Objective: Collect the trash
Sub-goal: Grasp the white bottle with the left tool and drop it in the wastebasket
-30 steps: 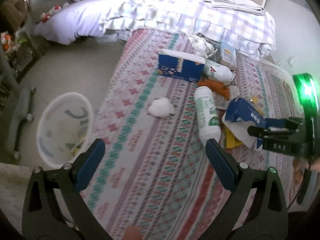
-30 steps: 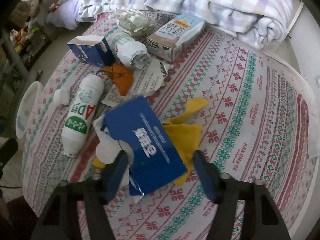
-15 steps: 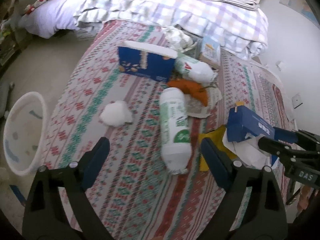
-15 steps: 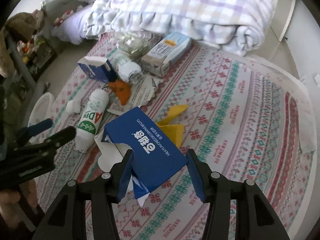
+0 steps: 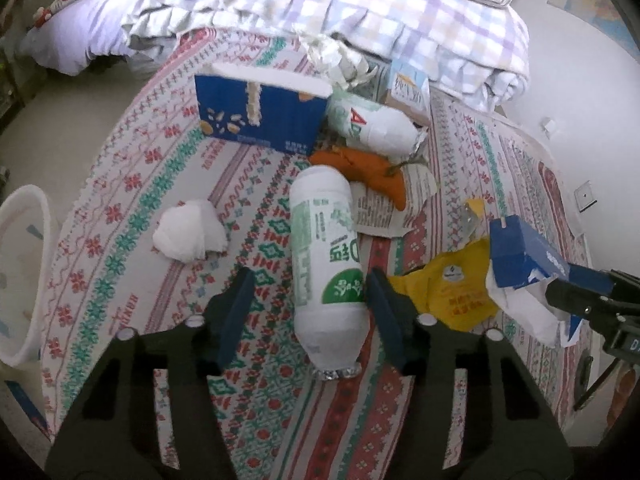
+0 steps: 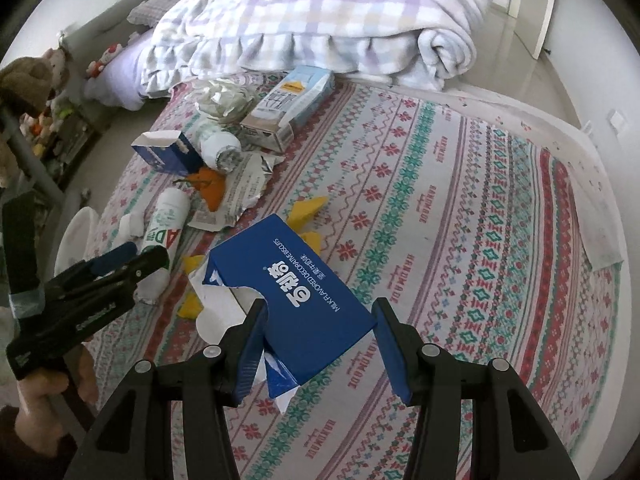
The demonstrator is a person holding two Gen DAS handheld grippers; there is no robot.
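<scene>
Trash lies on a patterned bedspread (image 6: pixel 460 220). My left gripper (image 5: pixel 310 302) is open, its jaws on either side of the lower end of a white and green bottle (image 5: pixel 326 256) lying flat; it also shows in the right wrist view (image 6: pixel 162 232). My right gripper (image 6: pixel 318 340) is shut on a torn blue biscuit box (image 6: pixel 292 292) and holds it above the bed; the box shows at the right of the left wrist view (image 5: pixel 520 256). A yellow wrapper (image 5: pixel 456 288) lies under it.
A crumpled white tissue (image 5: pixel 188 236), a blue box (image 5: pixel 260 116), a second bottle (image 5: pixel 372 124), an orange peel (image 5: pixel 372 168), printed paper (image 5: pixel 384 212) and a light blue carton (image 6: pixel 288 100) lie farther up. A white bin (image 5: pixel 18 272) stands on the floor at left. A checked quilt (image 6: pixel 320 20) is behind.
My left gripper moved right and forward from near the bin to straddle the bottle. My right gripper lifted the blue box off the yellow wrapper.
</scene>
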